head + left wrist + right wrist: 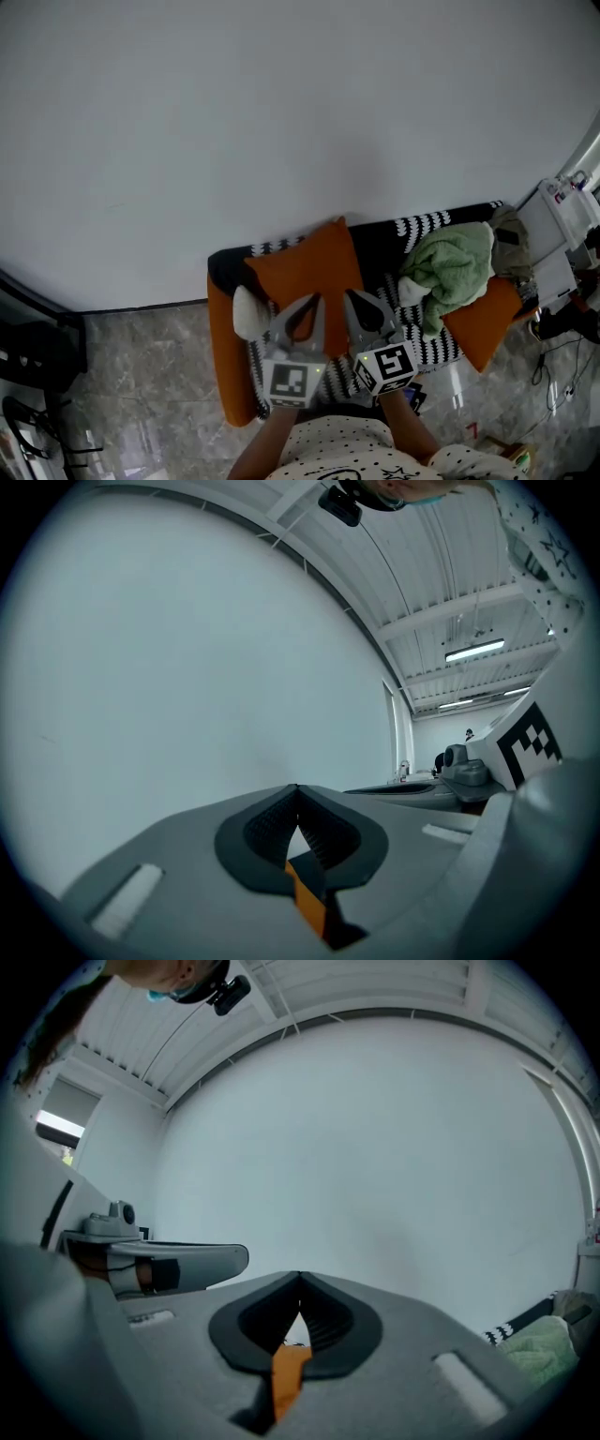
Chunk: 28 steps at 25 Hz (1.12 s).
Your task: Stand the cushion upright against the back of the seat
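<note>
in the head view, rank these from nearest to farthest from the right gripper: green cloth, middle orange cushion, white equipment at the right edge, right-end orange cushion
From the right gripper:
1. middle orange cushion, right beside the jaw tips, to their left
2. green cloth, heaped on the seat to the right
3. right-end orange cushion, under and beyond the cloth
4. white equipment, off the sofa at the picture's right edge

cushion (302, 265): orange, against the back of the seat (378, 240), left half | left gripper (315, 300), right gripper (351, 296): side by side over cushion's near edge | green cloth (455, 267): right half
</note>
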{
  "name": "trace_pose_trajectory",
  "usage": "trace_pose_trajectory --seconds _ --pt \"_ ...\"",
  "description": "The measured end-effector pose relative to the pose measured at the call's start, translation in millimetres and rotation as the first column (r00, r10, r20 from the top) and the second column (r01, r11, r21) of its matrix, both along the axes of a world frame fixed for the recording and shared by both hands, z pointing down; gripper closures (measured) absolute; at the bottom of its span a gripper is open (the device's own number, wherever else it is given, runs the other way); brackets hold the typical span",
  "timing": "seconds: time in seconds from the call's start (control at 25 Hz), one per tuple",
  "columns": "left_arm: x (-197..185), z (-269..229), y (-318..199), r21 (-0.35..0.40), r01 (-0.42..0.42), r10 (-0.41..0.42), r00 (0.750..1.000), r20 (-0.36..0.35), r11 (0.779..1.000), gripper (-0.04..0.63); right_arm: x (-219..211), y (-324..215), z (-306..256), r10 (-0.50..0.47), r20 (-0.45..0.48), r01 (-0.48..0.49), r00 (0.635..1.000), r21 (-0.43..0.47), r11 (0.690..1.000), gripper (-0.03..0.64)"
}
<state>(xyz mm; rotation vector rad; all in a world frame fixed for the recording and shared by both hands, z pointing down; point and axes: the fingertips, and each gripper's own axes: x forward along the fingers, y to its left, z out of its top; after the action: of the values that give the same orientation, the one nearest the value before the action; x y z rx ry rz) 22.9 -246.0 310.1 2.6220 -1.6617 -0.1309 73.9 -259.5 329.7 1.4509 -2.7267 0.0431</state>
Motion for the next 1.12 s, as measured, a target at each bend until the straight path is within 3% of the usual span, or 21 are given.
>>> trace_pose_trajectory --seconds 0.2,0.44,1.12 --pt "-18 -6 20 -0.005 0.021 -0.021 1.0 -0.003 1.0 0.608 -11 27 -11 -0.039 -0.013 0.039 0.999 0.032 0.999 0.615" --pt "-27 11 38 -0.054 0.039 -0.038 0.999 0.023 0.998 0.608 -13 48 -5 -0.072 -0.011 0.072 0.997 -0.011 0.997 0.615" --pt "-19 19 54 -0.109 -0.006 0.011 0.999 0.049 0.994 0.607 -22 67 6 -0.094 -0.056 0.092 0.994 -0.044 0.995 0.615"
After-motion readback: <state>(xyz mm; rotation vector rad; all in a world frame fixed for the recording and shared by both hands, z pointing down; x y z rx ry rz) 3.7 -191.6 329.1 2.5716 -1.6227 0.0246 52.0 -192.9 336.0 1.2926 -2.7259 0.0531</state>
